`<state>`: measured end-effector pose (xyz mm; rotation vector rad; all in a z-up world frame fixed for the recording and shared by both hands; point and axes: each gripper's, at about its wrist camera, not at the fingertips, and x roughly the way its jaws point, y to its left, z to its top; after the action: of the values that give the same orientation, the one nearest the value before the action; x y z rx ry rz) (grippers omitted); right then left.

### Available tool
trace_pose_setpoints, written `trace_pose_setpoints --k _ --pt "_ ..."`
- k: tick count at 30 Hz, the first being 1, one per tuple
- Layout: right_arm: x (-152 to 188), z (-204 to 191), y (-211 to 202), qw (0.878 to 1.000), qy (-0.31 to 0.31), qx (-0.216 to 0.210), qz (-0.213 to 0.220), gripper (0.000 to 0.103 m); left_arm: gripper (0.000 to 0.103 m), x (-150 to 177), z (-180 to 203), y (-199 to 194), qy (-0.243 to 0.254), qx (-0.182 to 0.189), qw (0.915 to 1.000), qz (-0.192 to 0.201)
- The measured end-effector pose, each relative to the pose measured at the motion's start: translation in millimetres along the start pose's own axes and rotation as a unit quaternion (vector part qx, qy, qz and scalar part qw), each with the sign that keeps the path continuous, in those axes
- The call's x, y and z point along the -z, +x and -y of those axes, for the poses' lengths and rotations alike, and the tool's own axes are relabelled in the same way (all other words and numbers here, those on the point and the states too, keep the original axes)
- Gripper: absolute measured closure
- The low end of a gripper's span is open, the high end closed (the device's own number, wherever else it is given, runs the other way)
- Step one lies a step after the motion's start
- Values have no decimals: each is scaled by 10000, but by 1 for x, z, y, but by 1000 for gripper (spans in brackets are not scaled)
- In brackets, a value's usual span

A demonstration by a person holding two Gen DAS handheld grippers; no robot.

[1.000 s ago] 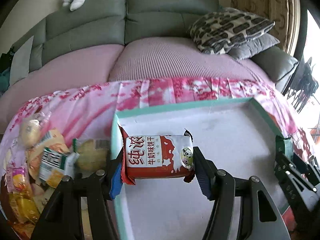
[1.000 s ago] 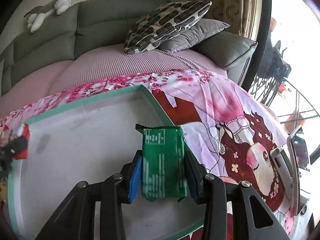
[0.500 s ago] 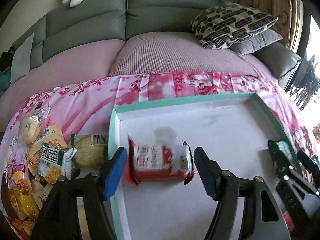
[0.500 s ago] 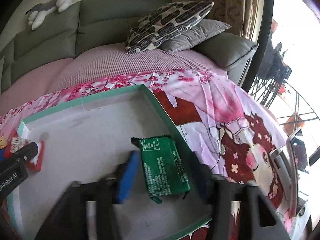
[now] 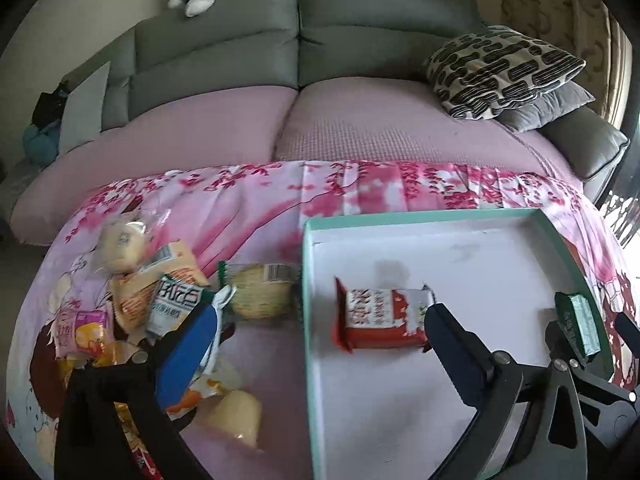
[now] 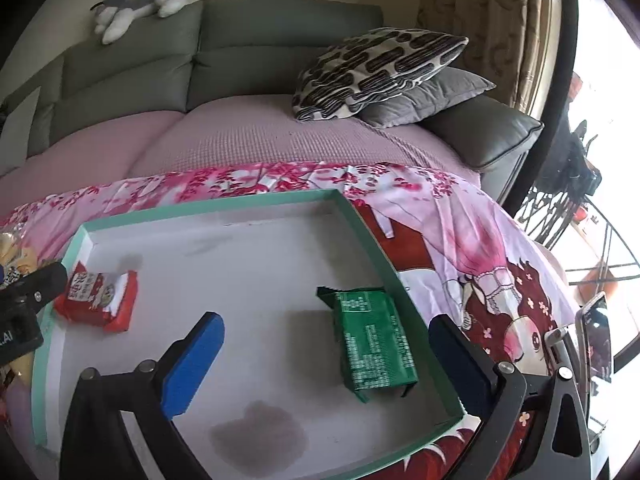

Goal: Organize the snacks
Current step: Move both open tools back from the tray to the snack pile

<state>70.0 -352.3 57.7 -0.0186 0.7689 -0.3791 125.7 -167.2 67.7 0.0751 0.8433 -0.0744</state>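
- Lying loose outside the tray [image 5: 306, 280], the snack pile [image 5: 152, 300] sits on the pink cloth [image 5: 260, 200] to the left of the tray's left wall, heaped together rather than spread.
- The nearest piece is the cracker pack [image 5: 260, 292], just beside that wall; its long axis runs left to right, roughly square to the left tool's reach.
- The left tool [image 5: 320, 332] has its fingers wide apart and holds nothing; its blue-padded finger hangs over the pile, the dark one over the tray floor beside the red pack [image 5: 380, 316].
- My guess is the next pick falls to the left tool, which is much the nearer; it would need to shift left so both fingers straddle one pack.
- The red pack lies flat in the tray near its left wall, long axis left to right; I cannot tell whether the dark finger touches its right end.
- The green pack [image 6: 372, 340] lies flat near the tray's right wall, long axis running front to back.
- The right tool [image 6: 326, 356] is also spread open and empty, one finger on either side of the green pack without touching it, well apart from the pile.
- Hard to read: the left tool's finger and frame cover the lower part of the pile, so a count is not possible; the pale rounded snack [image 5: 234, 416] at the front is blurred; the left-wrist view cuts off the tray's near edge.
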Motion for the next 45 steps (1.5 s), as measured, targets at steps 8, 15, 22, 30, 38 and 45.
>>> trace_pose_setpoints --k 8,15,22,30,38,45 --pt "2 -5 -7 9998 26 -204 -13 0 0 10 -14 -20 -143 64 9995 263" --pt "4 -16 -26 9993 -223 -83 290 0 0 20 -31 -46 -166 126 9989 430" --pt "11 -32 -43 9983 -266 -479 175 0 0 32 -58 -70 -106 -53 9989 461" --pt "16 -65 -64 9930 -253 -1148 67 0 0 48 -125 -99 -677 -566 9948 502" --pt "25 -109 -83 9839 -655 -1662 13 0 0 72 -190 -105 -1454 -955 9844 274" --pt "42 -152 -93 9723 -1086 -2061 -176 0 0 89 -204 -103 -1574 -829 9840 80"
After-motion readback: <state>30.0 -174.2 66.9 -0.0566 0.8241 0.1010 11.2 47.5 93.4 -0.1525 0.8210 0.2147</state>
